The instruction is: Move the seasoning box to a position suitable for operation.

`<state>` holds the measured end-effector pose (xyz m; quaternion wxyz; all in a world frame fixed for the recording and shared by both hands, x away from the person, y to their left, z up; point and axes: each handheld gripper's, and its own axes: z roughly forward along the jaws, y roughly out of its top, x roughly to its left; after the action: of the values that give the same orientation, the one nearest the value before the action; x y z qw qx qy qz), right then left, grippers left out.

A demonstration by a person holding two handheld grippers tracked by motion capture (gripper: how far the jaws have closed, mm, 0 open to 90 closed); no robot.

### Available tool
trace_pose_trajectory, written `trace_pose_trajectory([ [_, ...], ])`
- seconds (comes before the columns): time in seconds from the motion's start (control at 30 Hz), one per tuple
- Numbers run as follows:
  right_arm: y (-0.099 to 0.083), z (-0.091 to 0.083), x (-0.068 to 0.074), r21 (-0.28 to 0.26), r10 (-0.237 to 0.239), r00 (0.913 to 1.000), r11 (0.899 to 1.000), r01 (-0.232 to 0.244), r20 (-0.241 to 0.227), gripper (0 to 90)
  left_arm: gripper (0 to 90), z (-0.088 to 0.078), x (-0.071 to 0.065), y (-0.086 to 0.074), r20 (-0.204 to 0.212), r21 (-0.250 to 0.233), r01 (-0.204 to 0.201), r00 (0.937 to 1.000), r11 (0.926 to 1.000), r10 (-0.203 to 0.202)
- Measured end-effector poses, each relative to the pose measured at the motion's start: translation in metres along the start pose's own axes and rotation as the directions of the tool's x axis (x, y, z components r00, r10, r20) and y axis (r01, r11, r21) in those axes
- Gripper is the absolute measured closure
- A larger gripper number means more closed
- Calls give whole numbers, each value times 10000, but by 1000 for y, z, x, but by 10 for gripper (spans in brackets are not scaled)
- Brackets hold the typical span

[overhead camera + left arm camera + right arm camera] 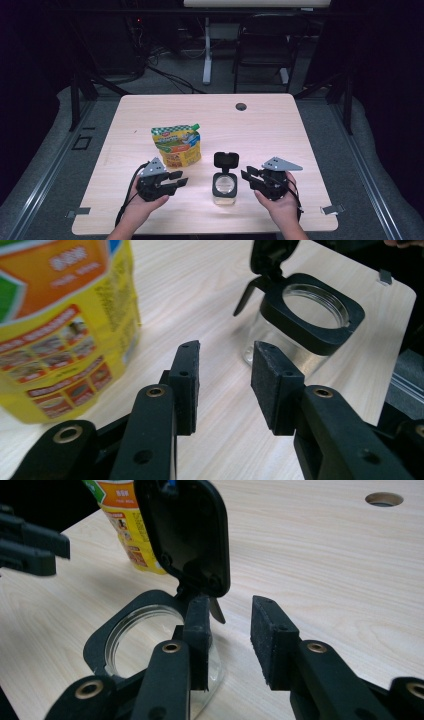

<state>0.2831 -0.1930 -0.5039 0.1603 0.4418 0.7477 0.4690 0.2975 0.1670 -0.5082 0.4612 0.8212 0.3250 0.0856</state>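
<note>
High view, dim past the desk [280,115] edges: chair and cables behind it were hard to make out. Left hand-held gripper [172,182] and right hand-held gripper [250,177] flanked a clear glass jar [224,187] near the front edge of the desk; neither touched it. Jar had a square black collar and a hinged black flip lid [226,160], raised and tilted back. Whether the jar held anything could not be told.

Left gripper view: jaws stood apart, nothing between the matte black pads [186,385]. Yellow printed snack pouch [60,320] was cut off at the top and left edges; its print was too blurred to read. Jar [300,330] lay ahead and to the right, with bare wood between it and the pouch.

Right gripper view: jaws apart, nothing gripped; the left pad [197,635] overlapped the jar's collar [100,640] in line of sight, contact unclear. The lid's [185,530] underside hid most of the pouch [130,535].

Desk was pale wood grain, with rounded corners and a cable hole [241,106] near the far edge. Wide open surface lay behind and right of the jar.
</note>
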Motion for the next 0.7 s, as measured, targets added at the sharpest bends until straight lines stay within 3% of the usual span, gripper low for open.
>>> trace_pose_trajectory([
  [0.27,-5,0,3,107,-376,9993,9992,376,-33,685,649,-18,18,-1,-437,-160,259,9987,9995,-266],
  [0.5,-7,0,1,131,-290,9995,9995,292,-101,665,641,-30,33,-2,-803,-417,670,9943,9969,-702],
  [0.7,-7,-1,1,38,-210,9997,9998,210,-146,662,616,-34,44,1,-1195,-479,768,9894,9959,-820],
])
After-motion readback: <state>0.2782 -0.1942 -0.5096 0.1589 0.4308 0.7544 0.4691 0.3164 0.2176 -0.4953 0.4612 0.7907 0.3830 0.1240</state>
